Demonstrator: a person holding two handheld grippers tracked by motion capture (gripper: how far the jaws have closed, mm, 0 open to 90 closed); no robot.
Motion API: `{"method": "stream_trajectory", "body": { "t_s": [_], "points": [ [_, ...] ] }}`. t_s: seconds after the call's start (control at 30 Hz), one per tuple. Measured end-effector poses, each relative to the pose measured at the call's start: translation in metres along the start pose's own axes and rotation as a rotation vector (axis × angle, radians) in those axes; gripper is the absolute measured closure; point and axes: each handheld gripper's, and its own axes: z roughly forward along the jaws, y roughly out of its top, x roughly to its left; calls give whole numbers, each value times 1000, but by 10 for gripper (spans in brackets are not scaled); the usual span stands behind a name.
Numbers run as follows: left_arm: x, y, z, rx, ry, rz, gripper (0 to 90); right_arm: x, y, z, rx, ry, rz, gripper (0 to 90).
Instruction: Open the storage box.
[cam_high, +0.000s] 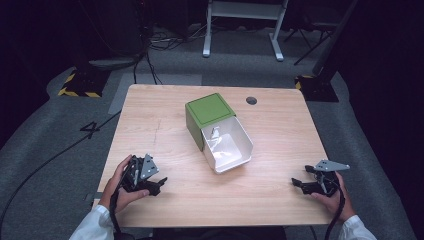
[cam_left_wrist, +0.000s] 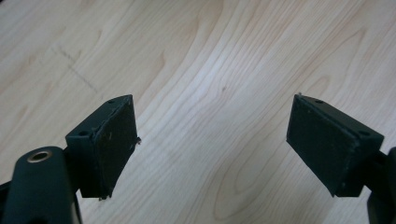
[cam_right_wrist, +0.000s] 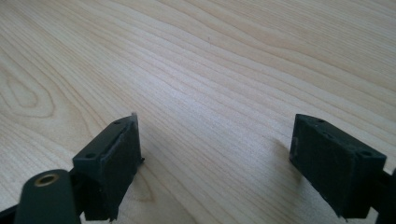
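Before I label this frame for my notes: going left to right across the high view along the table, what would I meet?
Left claw in the person's left hand → green box with its white drawer pulled out toward the person → right claw in the right hand.

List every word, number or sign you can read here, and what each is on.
"4": black mark on the grey floor, left of the table.
No readable text on the green box, its white drawer, the left gripper or the right gripper.
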Motion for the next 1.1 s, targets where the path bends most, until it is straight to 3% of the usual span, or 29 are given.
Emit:
{"method": "stream_trajectory", "body": {
  "t_s": [0.27, 0.37, 0.4, 0.57, 0.6, 0.67, 0.7, 0.77, 1.1],
  "points": [
    [12, -29, 4, 16, 9, -94, 164, 0, 0, 0, 0, 0, 0, 164],
    [15, -40, 5, 23, 4, -132, 164, 0, 0, 0, 0, 0, 0, 164],
    [16, -47, 6, 18, -5, -162, 163, 0, 0, 0, 0, 0, 0, 164],
    [18, -60, 10, 22, -19, -210, 163, 0, 0, 0, 0, 0, 0, 164],
    [20, -66, 9, 4, -38, -253, 160, 0, 0, 0, 0, 0, 0, 164],
    [21, -68, 9, -2, -44, -267, 159, 0, 0, 0, 0, 0, 0, 164],
    [24, -72, 9, -10, -56, -314, 158, 0, 0, 0, 0, 0, 0, 164],
    [25, -73, 9, -6, -55, -332, 157, 0, 0, 0, 0, 0, 0, 164],
    [26, -74, 9, -10, -59, -330, 151, 0, 0, 0, 0, 0, -1, 164]
  ]
}}
